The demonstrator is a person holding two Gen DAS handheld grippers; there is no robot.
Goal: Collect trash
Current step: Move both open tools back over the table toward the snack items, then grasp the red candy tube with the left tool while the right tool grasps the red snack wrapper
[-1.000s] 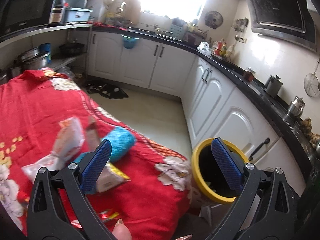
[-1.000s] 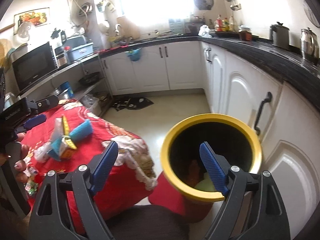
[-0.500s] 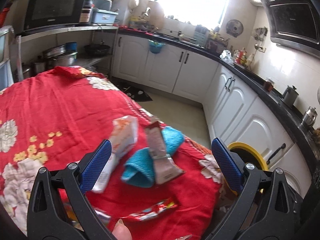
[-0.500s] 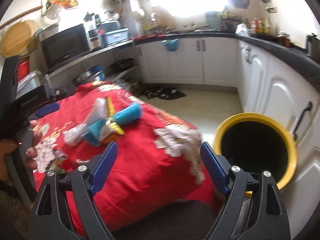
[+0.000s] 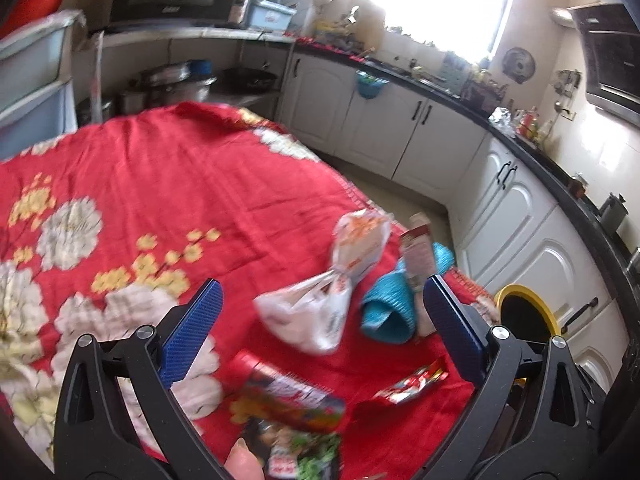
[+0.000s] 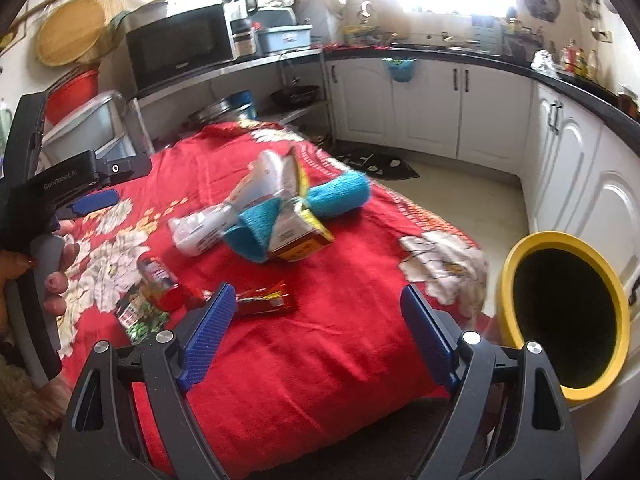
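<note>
Trash lies on a table under a red flowered cloth (image 5: 168, 184) (image 6: 320, 352). A white knotted plastic bag (image 5: 328, 300) (image 6: 224, 216), a blue knitted piece (image 5: 388, 312) (image 6: 340, 196) and a torn carton (image 6: 298, 236) are piled together. A small red wrapper (image 5: 412, 382) (image 6: 262, 300) and a red and green packet (image 5: 288, 412) (image 6: 154, 292) lie nearer. My left gripper (image 5: 320, 320) is open above the wrappers, nothing between its fingers. My right gripper (image 6: 316, 324) is open over the cloth's front part, empty. A yellow-rimmed bin (image 6: 568, 312) (image 5: 524, 316) stands beside the table at right.
White cabinets (image 6: 440, 108) under a black counter run along the back and right. A microwave (image 6: 180, 46) and pots sit on shelves behind the table. A dark mat (image 6: 376, 164) lies on the tiled floor. A hand (image 6: 48, 268) holds the left gripper's handle.
Both views swung left, from the yellow bin onto the red table. The trash pile now sits ahead of both grippers and the bin has slid to the right edge. Both grippers stayed open.
</note>
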